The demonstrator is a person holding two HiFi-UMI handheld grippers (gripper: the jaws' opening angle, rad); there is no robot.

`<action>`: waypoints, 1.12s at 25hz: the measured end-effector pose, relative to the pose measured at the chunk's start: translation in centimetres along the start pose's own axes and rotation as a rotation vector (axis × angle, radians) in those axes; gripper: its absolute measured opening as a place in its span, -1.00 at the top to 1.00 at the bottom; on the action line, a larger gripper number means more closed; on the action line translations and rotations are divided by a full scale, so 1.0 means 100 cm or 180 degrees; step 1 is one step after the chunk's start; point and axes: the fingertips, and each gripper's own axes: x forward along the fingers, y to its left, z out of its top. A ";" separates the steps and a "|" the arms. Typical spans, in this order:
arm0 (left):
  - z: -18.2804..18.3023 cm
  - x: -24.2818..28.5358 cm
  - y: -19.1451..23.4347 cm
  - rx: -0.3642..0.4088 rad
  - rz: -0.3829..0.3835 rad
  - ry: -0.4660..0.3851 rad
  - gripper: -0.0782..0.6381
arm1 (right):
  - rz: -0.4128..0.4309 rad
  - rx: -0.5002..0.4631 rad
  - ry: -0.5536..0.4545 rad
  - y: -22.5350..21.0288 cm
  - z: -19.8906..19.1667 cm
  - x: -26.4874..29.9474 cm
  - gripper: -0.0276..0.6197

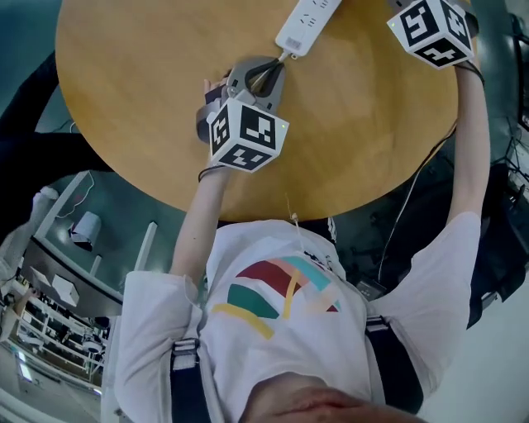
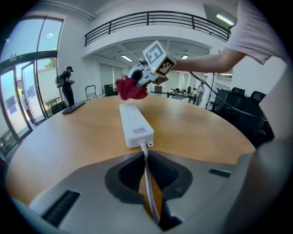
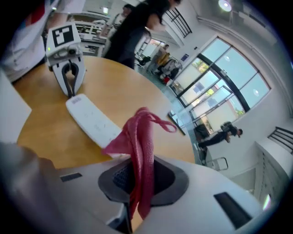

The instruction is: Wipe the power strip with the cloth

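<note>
A white power strip (image 1: 306,23) (image 2: 133,124) (image 3: 94,121) lies flat on the round wooden table (image 1: 149,99). Its white cable (image 2: 147,176) runs back between the jaws of my left gripper (image 1: 263,78) (image 2: 145,176), which is shut on it just behind the strip's near end. My right gripper (image 3: 136,183) is shut on a red cloth (image 3: 139,141) (image 2: 129,88). It holds the cloth over the far end of the strip, with the cloth hanging at or just above it. In the head view the right gripper's marker cube (image 1: 431,29) shows at the top right, the cloth hidden.
A dark flat object (image 2: 73,108) lies at the table's far left edge. People (image 2: 67,85) stand by the windows beyond the table. The table's rim (image 1: 248,216) is close to my body.
</note>
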 end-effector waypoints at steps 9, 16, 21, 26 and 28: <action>-0.004 -0.015 0.004 -0.0016 -0.0031 0.0018 0.60 | 0.1435 -0.1974 -0.0304 0.075 0.158 0.010 0.79; -0.001 -0.008 0.006 -0.0069 -0.0088 0.0033 0.60 | 0.2353 -0.3067 -0.0257 0.122 0.167 0.012 0.79; 0.000 -0.010 0.006 -0.0027 -0.0041 0.0035 0.60 | 0.2663 -0.3269 -0.0255 0.139 0.162 0.013 0.80; -0.001 -0.010 0.008 -0.0059 -0.0060 0.0039 0.60 | 0.2777 -0.3373 -0.0319 0.145 0.154 0.016 0.79; -0.003 -0.012 0.010 -0.0062 -0.0051 0.0038 0.60 | 0.2794 -0.3429 -0.0302 0.143 0.151 0.015 0.79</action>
